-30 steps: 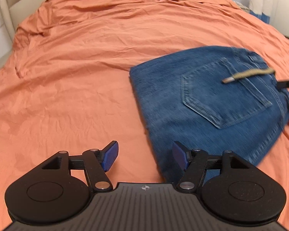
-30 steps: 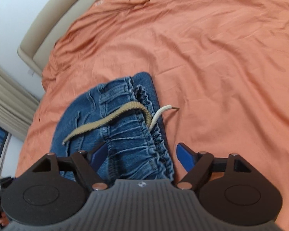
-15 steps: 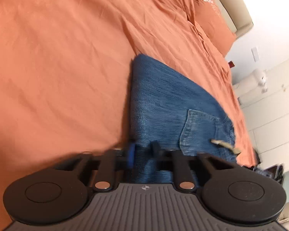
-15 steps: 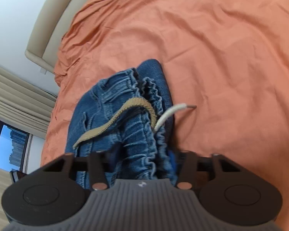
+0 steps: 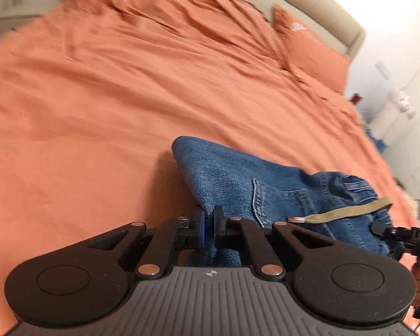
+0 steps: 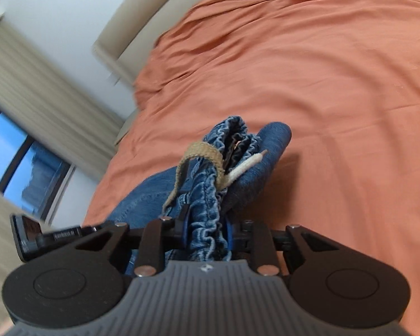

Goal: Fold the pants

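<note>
Folded blue denim pants (image 5: 252, 184) are lifted off the orange bed sheet (image 5: 126, 84). My left gripper (image 5: 208, 226) is shut on the folded edge of the pants near the back pocket. My right gripper (image 6: 207, 235) has its jaws closing on the bunched elastic waistband (image 6: 207, 218), which its blue pads press from both sides. A tan drawstring (image 6: 198, 154) loops over the waistband, and its white end (image 6: 249, 165) sticks out to the right. In the left wrist view the drawstring (image 5: 347, 212) trails right toward the other gripper (image 5: 400, 235).
The orange sheet (image 6: 336, 84) covers the whole bed. An orange pillow (image 5: 310, 53) lies by the beige headboard (image 5: 322, 8). Curtains (image 6: 42, 98) and a window (image 6: 28, 168) stand to the left of the bed; white cupboards (image 5: 406, 128) are at the right.
Both grippers went from wide open to closed on the pants, the left on the folded edge, the right on the waistband. Both then lifted the pants up off the sheet.
</note>
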Available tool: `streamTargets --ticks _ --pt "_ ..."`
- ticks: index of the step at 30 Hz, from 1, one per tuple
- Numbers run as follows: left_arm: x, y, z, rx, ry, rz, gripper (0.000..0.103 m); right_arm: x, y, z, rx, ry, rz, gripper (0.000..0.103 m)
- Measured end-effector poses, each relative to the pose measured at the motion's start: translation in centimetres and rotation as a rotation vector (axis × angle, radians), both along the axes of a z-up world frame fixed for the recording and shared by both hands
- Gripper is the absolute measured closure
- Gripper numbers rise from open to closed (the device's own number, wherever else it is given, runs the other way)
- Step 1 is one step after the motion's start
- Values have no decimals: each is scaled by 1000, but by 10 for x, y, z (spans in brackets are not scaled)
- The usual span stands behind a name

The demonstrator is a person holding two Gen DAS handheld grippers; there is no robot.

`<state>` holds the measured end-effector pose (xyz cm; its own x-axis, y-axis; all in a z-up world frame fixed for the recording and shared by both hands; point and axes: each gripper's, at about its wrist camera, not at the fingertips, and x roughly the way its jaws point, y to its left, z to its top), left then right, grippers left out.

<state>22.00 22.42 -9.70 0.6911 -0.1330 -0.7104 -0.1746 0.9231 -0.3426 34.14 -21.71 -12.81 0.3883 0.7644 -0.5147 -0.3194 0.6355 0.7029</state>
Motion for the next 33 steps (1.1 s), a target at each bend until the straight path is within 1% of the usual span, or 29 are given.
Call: streamTargets --ticks 3,5,7,9,10,12,13,14,15,16,17,18,20,21,22,23,25,27,30,33 --pt "-19 26 -2 47 30 47 98 -12 49 -13 13 22 45 84" --pt "-27 34 -10 67 59 57 97 -19 74 -22 1 40 59 83" --pt "-26 33 -20 71 86 56 97 -25 88 -29 -37 41 49 83" --pt "-27 28 -25 121 104 67 94 -30 89 -32 -90 48 25 81" --pt "-27 23 -26 158 112 74 90 -31 89 -34 -107 65 8 79" --pt "-28 17 -20 214 113 76 79 -38 89 -33 -160 76 -19 69" --pt "-31 12 -15 234 101 74 68 -44 85 -31 -193 57 -24 66" --pt "-36 9 -9 252 85 75 60 -49 88 -26 -233 31 -29 61" --pt "-40 6 -3 274 71 85 57 -52 87 -21 -271 3 -35 54" --pt "-46 4 3 295 49 91 51 -56 87 -14 -303 -30 -43 50" --pt "-53 -2 11 314 24 90 46 -62 89 -5 -328 -67 -54 41" --pt "-58 -7 17 335 7 89 43 -67 92 3 -355 -103 -69 36" --pt "-72 -21 29 377 -26 101 36 -84 97 22 -419 -185 -89 35" --pt "-76 -28 34 398 -42 108 35 -91 102 32 -453 -227 -94 34" --pt "-83 -36 39 418 -61 115 30 -101 107 41 -480 -269 -95 32" --pt "-91 -45 43 438 -83 121 25 -114 111 49 -501 -308 -93 28" --pt "-106 -62 49 478 -115 126 22 -139 119 61 -527 -366 -82 26" --pt "-118 -77 53 501 -117 114 20 -164 124 69 -549 -404 -72 26" --pt "-132 -93 56 485 -96 116 20 -198 134 73 -574 -442 -65 25" --pt "-145 -104 56 483 -78 136 18 -225 137 74 -570 -439 -66 25"
